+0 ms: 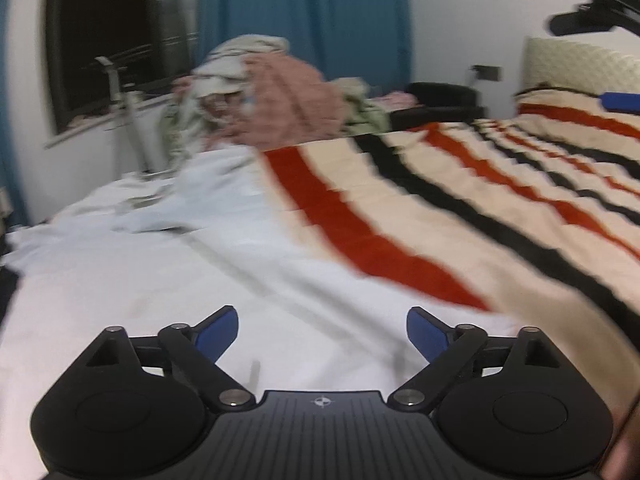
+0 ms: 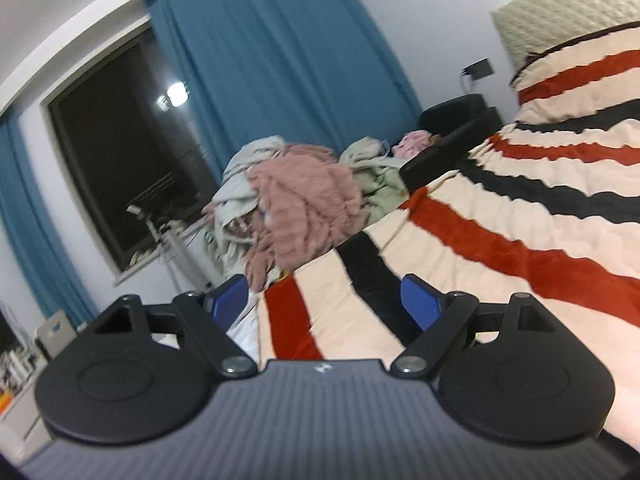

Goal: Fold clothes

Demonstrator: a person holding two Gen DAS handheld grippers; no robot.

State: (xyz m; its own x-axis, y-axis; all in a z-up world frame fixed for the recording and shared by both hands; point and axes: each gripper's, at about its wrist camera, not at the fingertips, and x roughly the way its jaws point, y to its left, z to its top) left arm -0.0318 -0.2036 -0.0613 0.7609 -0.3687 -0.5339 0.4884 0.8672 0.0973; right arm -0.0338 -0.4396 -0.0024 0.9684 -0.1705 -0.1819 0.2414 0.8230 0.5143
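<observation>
A: What does the white garment (image 1: pixel 168 280) look like?

B: Pale and mostly flat, rumpled along its far side, spread over the near end of the bed (image 1: pixel 460 200) beside the striped blanket (image 2: pixel 520 240). A pile of clothes (image 2: pixel 296 208) sits heaped at the bed's far edge.

A: And the tools?

B: The left tool (image 1: pixel 322 334) hangs over the garment, jaws wide apart with nothing between them. The right tool (image 2: pixel 325 300) is likewise spread and empty, above the blanket.

A: Room to move?

B: The blanket's middle lies bare.

A: Anything unclear?

B: Both views are blurred; the garment's near edge is hidden behind the left tool.
</observation>
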